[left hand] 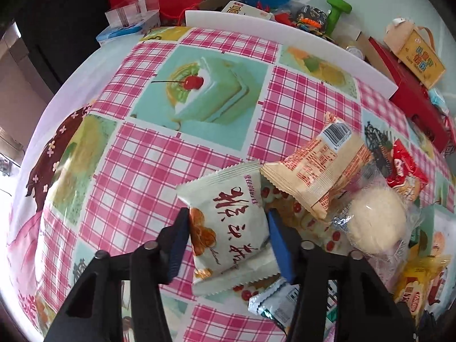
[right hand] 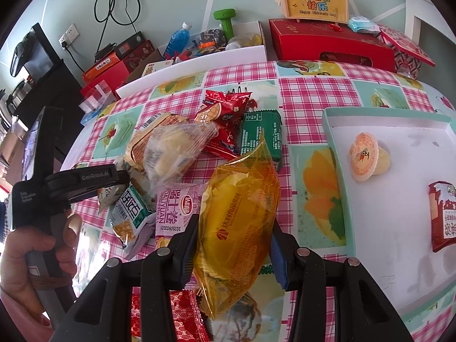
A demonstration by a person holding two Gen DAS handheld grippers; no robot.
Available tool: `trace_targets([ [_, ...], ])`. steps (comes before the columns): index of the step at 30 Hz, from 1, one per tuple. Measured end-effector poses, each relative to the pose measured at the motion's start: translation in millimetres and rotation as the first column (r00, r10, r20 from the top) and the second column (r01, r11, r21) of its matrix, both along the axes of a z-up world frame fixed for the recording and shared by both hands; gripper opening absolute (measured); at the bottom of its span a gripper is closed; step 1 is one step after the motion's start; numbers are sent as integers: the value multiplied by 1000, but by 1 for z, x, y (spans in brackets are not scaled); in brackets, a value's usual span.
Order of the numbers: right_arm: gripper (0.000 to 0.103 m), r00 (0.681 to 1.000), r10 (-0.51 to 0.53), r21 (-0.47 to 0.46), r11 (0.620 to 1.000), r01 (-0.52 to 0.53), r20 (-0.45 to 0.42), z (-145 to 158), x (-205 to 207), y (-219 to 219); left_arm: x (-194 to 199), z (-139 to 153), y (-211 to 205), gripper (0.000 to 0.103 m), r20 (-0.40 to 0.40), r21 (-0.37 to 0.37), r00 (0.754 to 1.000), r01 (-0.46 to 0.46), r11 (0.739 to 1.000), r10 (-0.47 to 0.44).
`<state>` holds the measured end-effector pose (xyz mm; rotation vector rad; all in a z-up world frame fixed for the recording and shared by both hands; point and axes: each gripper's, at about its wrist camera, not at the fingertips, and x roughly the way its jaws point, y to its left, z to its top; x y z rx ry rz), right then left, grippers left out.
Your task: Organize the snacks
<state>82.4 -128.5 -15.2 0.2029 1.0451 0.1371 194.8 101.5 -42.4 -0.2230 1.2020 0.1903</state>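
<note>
My left gripper point(left hand: 228, 236) is shut on a pale green snack packet with red characters point(left hand: 230, 225), held just above the tablecloth. Beside it lie a beige packet point(left hand: 319, 168), a clear-wrapped round bun point(left hand: 376, 222) and a red packet point(left hand: 404, 171). My right gripper point(right hand: 233, 242) is shut on a yellow-orange translucent packet point(right hand: 239, 216). A white tray with a teal rim point(right hand: 399, 131) at the right holds a jelly cup point(right hand: 367, 156) and a red packet point(right hand: 444, 216). The left gripper's body point(right hand: 82, 182) shows at the left of the right wrist view.
A snack pile sits mid-table: red packet point(right hand: 222, 114), green packet point(right hand: 259, 134), clear-wrapped pastry point(right hand: 176, 145), pink packet point(right hand: 176, 211). A white board point(left hand: 285, 31) edges the table's far side. Behind it stand red boxes point(right hand: 327, 42), a blue bottle point(right hand: 178, 40) and a green dumbbell point(right hand: 225, 20).
</note>
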Motion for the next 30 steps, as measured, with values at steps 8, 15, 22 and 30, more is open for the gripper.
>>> trace_targets([
  [8,47,999,-10,18,1000,9,39,12,-4,-5,-17,32,-2,54,55,-17,999,0,1000,1],
  [15,47,995,-49,26,999,47,83,29,-8,-21,-32,67,-21,54,138,-44,989,65,997,-59],
  [22,47,976,-184,5,983,184,116,44,-14,-77,-53,96,-74,54,206,-54,960,207,977,-192],
  [30,47,915,-384,0,922,387,124,51,-29,-163,-73,110,-162,54,238,-24,886,414,910,-397],
])
